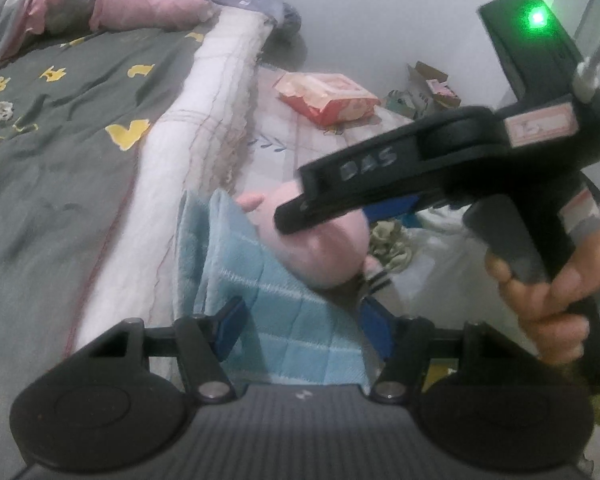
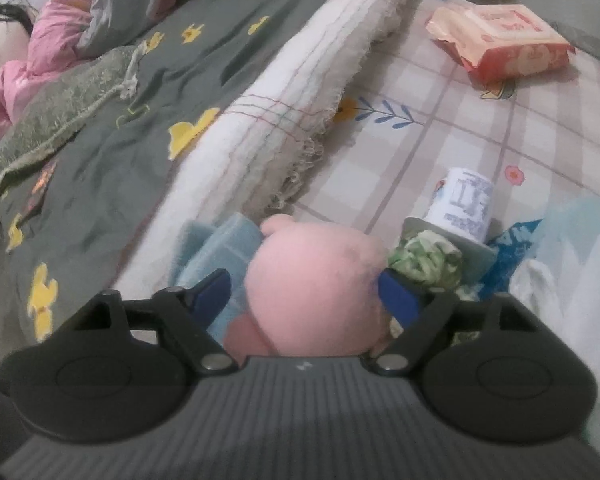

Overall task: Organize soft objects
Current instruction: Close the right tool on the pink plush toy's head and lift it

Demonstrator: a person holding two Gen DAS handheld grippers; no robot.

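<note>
The pink plush toy is found right between the fingers of the right gripper, very close to the camera. The fingers are spread wide, one blue pad on each side of the toy. The right-hand pad is seen touching the toy's side, or very nearly. The left-hand pad is set a little apart from it, so the toy is not judged to be squeezed yet. The toy is round and fat, so no long side can be picked out (a small ear pokes out at the top left).

The toy is lying on a folded blue towel on the bed, just beside a green and white bundle of cloth.

In the left wrist view, the left gripper is held lower down, over the blue towel. Its fingers are wide open too, and nothing is held in them. The pink plush toy is seen further ahead, partly hidden by the black body of the right gripper.

So the right gripper is much nearer to the toy. It is judged that the toy only needs to be pinched from both sides, since it is already sitting in the gap.
</note>
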